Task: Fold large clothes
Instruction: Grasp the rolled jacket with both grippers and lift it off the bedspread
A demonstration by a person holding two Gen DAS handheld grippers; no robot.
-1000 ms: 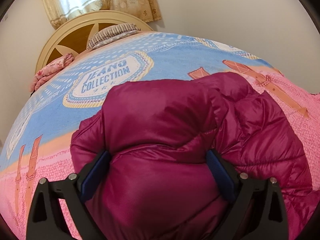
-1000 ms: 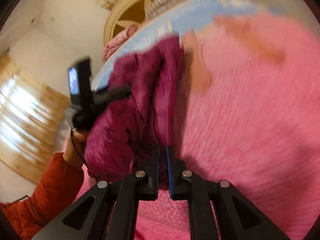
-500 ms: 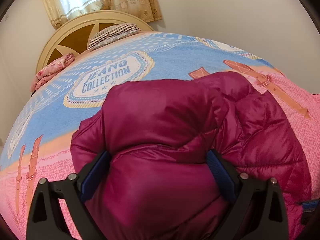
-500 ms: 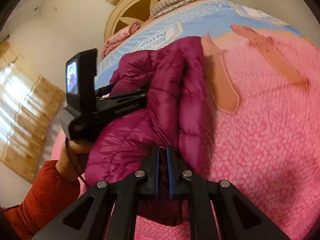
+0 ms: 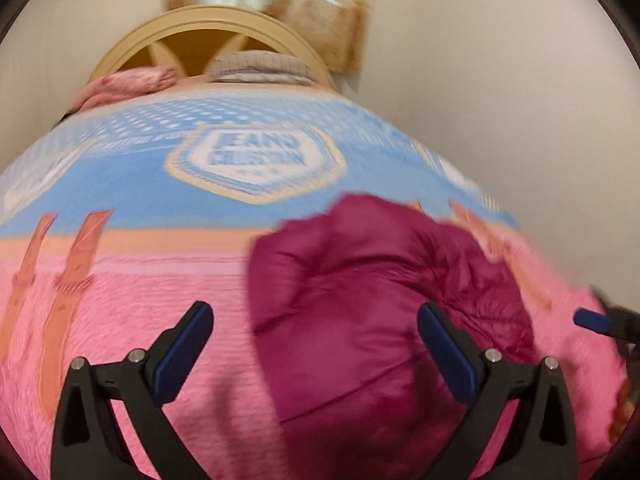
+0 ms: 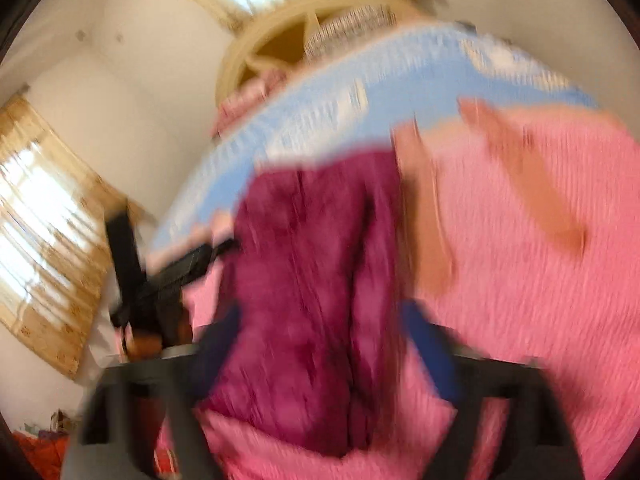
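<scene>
The main risk, as I judge it, is that the folded bundle springs apart. The dark magenta quilted puffer jacket [image 5: 384, 304] is slippery and full of air, and nothing pins it now: the left gripper [image 5: 316, 344] stands spread wide, its blue pads clear of the fabric, and the right gripper [image 6: 324, 344] has just been opening, its jaws now wide with the jacket lying between them but not pressed. With no hold on it, the top layer could slide off or puff up, and the fold would lose its shape. A jaw tip catching a loose edge as a hand moves could also drag a layer open.

The jacket lies on the near half of the pink and blue printed bedspread [image 5: 120, 280], right of centre in the left wrist view, well short of the cream wooden headboard [image 5: 208, 28]. It reads as a compact, rounded bundle with deep creases. The right wrist view is blurred, so its near edge is hard to judge.
</scene>
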